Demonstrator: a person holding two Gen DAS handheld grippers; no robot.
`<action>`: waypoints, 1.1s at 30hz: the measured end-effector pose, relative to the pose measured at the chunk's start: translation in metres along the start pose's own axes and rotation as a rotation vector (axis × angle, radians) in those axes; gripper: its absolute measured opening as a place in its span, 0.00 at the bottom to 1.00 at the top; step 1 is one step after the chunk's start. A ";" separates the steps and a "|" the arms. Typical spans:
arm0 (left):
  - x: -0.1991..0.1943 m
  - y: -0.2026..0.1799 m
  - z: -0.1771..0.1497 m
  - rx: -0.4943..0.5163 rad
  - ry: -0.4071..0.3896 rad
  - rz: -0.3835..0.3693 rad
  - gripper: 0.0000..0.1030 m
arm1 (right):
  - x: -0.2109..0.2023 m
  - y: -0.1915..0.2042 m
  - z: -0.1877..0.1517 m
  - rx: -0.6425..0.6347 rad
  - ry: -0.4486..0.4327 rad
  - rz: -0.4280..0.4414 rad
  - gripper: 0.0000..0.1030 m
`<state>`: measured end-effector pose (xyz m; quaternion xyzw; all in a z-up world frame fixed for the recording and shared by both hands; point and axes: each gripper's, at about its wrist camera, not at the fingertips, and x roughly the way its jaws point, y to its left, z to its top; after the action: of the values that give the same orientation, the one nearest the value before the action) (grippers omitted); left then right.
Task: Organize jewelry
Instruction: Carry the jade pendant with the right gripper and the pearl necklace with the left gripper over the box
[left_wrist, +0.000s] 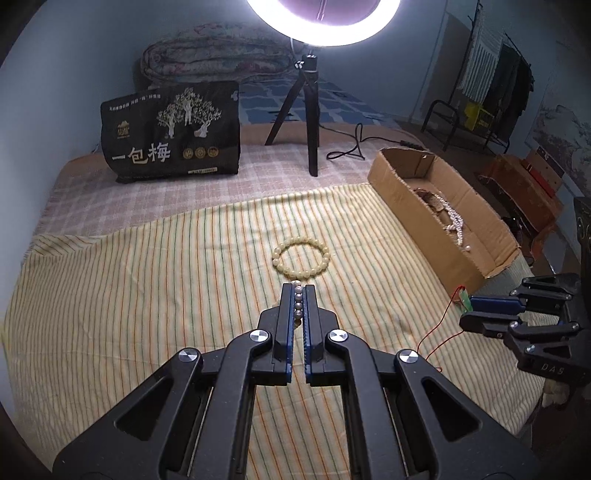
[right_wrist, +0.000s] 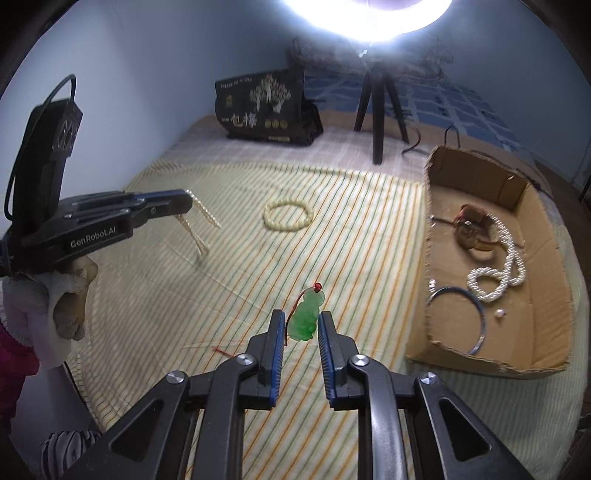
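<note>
Left wrist view: mounted behind the left gripper (left_wrist: 298, 295), aimed forward and steeply down along its fingers, close above the striped cloth (left_wrist: 147, 295). Right wrist view: mounted likewise behind the right gripper (right_wrist: 301, 321), same downward pitch, set further right, nearer the cardboard box (right_wrist: 480, 362). Shared by both: cream bead bracelet (left_wrist: 301, 257), box, black bag (right_wrist: 264, 107), tripod (left_wrist: 310, 110), ring light (right_wrist: 369, 14). Each gripper visible in the opposite view.

Dim room, ring light (left_wrist: 323, 22) blown out at top centre, glare washing right-wrist view, striped cloth (right_wrist: 229, 280) brightly lit, fisheye bending, dark vignetted corners, hanging pearl strand (right_wrist: 201, 229) motion-blurred
</note>
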<state>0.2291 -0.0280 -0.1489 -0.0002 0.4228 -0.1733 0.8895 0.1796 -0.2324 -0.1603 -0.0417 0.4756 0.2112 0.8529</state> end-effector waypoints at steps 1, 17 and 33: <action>-0.003 -0.003 0.001 0.004 -0.004 -0.003 0.01 | -0.003 -0.001 0.000 0.000 -0.007 -0.001 0.16; -0.043 -0.051 0.017 0.067 -0.074 -0.082 0.02 | -0.088 -0.034 0.006 0.028 -0.122 -0.045 0.16; -0.044 -0.112 0.046 0.128 -0.108 -0.154 0.01 | -0.131 -0.097 0.027 0.074 -0.191 -0.159 0.16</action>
<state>0.2037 -0.1265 -0.0697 0.0149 0.3612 -0.2676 0.8931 0.1799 -0.3548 -0.0490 -0.0275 0.3949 0.1282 0.9093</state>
